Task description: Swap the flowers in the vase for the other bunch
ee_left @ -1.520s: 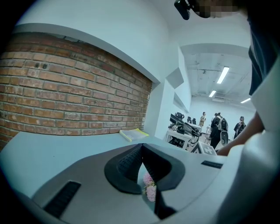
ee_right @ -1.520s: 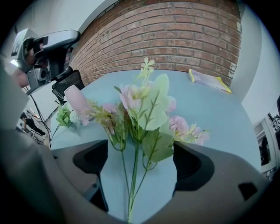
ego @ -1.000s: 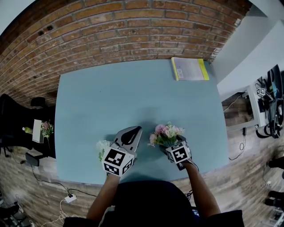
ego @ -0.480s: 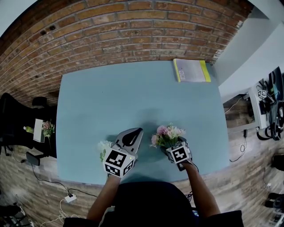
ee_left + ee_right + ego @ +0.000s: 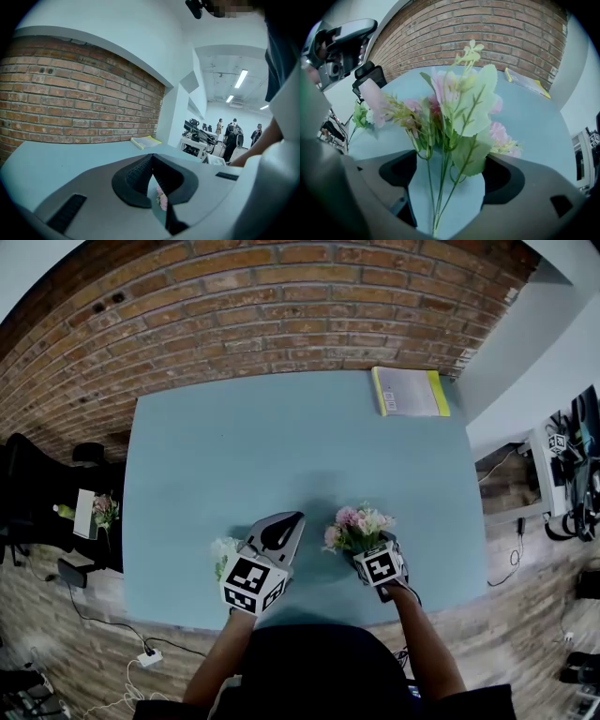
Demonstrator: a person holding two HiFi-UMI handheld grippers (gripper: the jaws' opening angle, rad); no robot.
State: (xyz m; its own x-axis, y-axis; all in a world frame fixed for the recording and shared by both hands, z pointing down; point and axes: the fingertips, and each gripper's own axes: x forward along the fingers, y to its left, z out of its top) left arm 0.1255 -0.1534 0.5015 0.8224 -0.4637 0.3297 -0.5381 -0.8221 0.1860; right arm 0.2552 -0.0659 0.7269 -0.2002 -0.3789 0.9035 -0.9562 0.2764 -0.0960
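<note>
I logged: table (image 5: 234, 456), smooth matt pale-blue top; wall (image 5: 234, 306), rough bare brick; floor (image 5: 525, 615), wood-look planks; left gripper (image 5: 152, 157), matt grey plastic shell; pads (image 5: 136, 174), black, ribbed; bunch (image 5: 459, 108), thin cloth-like petals and leaves; booklet (image 5: 410, 392), paper.

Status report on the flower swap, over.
Left tool shut, empty. Right tool jaws apart, stems of pink bunch between them. White bunch lies beside left tool. Nothing in the way.
</note>
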